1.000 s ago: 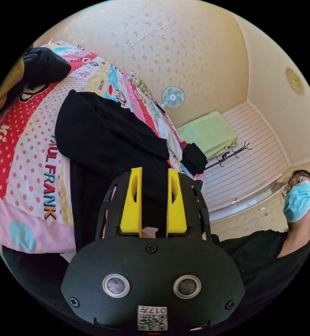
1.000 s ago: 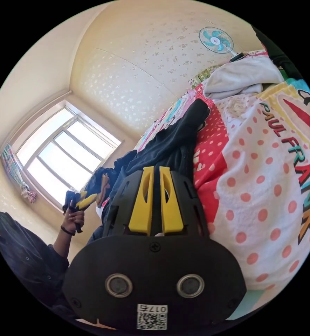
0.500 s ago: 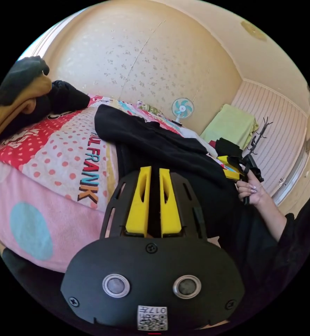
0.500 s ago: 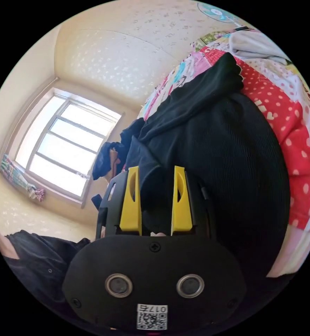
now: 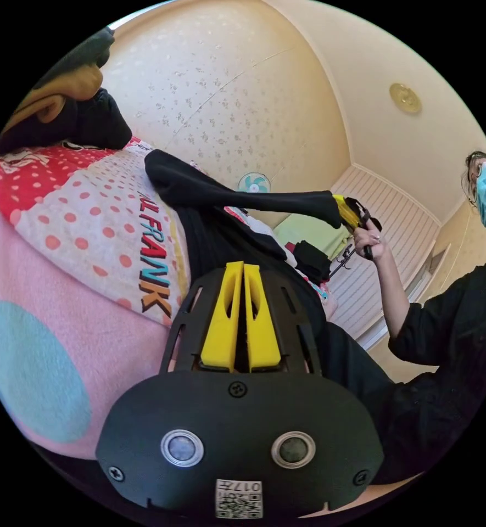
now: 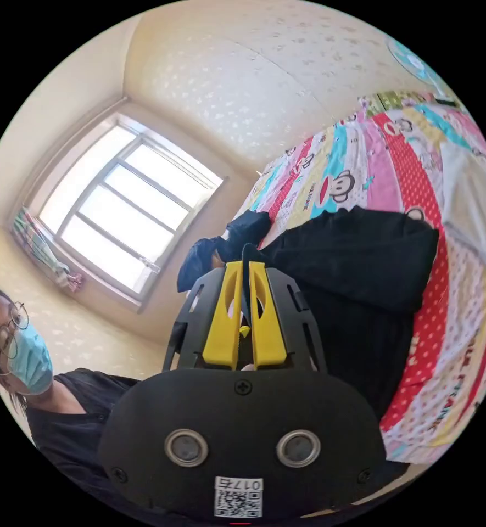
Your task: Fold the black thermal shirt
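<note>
In the left gripper view, I am holding my left tool (image 5: pixel 243 270) low at the edge of the bed (image 5: pixel 61 307), its yellow jaws pressed together with dark cloth running between them, so I am judging it clamped on the lower part of the black thermal shirt (image 5: pixel 215 236), though the pinch itself is hard to make out. The shirt is lying across the patterned bedspread, and one sleeve (image 5: pixel 243 195) is stretching up off it in a taut line to my right tool (image 5: pixel 346 211), which my hand (image 5: pixel 370 244) is lifting with the forearm raised and the elbow bent. In the right gripper view, my right tool (image 6: pixel 241 269) is gripping a thin edge of the black fabric between its closed jaws, and the body of the shirt is spreading over the bedspread beyond, near a dark blue garment (image 6: pixel 221 250) by the window (image 6: pixel 116 214) side. The ribbed knit is looking soft, light and stretchy, so I am expecting it to sag and drag rather than hold a crease; cuffs, hems and shoulder seams seem the surest places to pinch.
</note>
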`<state>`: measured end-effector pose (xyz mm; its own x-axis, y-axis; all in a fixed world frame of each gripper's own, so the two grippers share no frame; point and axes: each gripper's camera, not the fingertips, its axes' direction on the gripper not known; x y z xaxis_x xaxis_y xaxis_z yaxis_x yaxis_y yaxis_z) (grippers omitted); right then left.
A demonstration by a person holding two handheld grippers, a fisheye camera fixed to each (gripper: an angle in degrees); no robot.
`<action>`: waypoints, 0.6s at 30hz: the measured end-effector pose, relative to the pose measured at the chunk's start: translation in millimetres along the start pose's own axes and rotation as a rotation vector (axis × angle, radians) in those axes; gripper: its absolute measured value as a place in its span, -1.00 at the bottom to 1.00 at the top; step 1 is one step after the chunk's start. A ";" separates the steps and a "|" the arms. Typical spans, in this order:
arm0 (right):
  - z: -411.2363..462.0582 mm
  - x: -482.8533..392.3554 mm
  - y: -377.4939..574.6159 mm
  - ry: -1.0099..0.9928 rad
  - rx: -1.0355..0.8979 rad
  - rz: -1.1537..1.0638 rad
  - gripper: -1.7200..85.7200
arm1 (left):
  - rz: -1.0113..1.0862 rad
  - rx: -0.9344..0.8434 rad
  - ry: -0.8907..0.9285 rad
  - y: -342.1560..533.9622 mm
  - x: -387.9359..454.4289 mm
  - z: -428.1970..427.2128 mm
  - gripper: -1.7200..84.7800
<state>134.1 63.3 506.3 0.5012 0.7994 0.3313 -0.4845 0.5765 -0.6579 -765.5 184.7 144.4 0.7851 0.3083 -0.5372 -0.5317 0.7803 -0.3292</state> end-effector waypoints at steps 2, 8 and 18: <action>2.5 -0.3 -27.0 0.105 0.007 -0.011 -0.89 | -0.014 0.007 0.045 0.4 -6.7 -3.0 -0.98; 57.1 121.3 -43.5 0.551 -0.154 0.265 -0.85 | -0.026 0.020 0.090 0.3 -16.0 -5.5 -0.98; 90.4 110.4 78.5 0.467 -0.064 0.226 -0.71 | -0.026 0.022 0.140 -4.9 -25.8 1.0 -0.98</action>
<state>86.6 212.1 552.3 0.6623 0.7338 -0.1512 -0.5805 0.3751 -0.7227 -782.9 173.4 160.7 0.7456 0.2097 -0.6326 -0.5035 0.7991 -0.3285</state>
